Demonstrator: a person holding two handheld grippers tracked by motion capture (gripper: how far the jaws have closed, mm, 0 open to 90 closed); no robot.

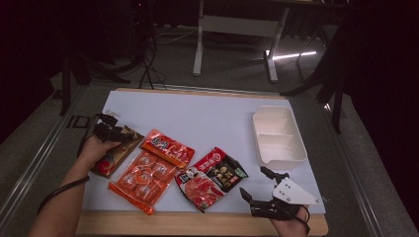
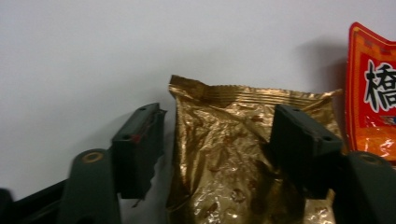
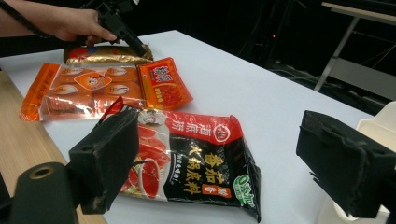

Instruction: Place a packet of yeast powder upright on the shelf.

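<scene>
At the near edge of the table, we are holding the right gripper with its jaws spread wide and nothing between them, poised beside the red-and-black soup-base pouch. Working left to right: at the far left, we are lowering the left gripper over the gold foil packet, its jaws parted and straddling the crinkled top end, pads not yet pressing, as far as we can judge. To do this well, we are thinking the jaws should settle lower, past the sealed seam, and close squarely across the packet so the slick foil cannot slide out. Next come the orange snack bag, its red header printed with Chinese characters, then the pouch, with bold yellow Chinese lettering we cannot make out fully, and the white tray.
</scene>
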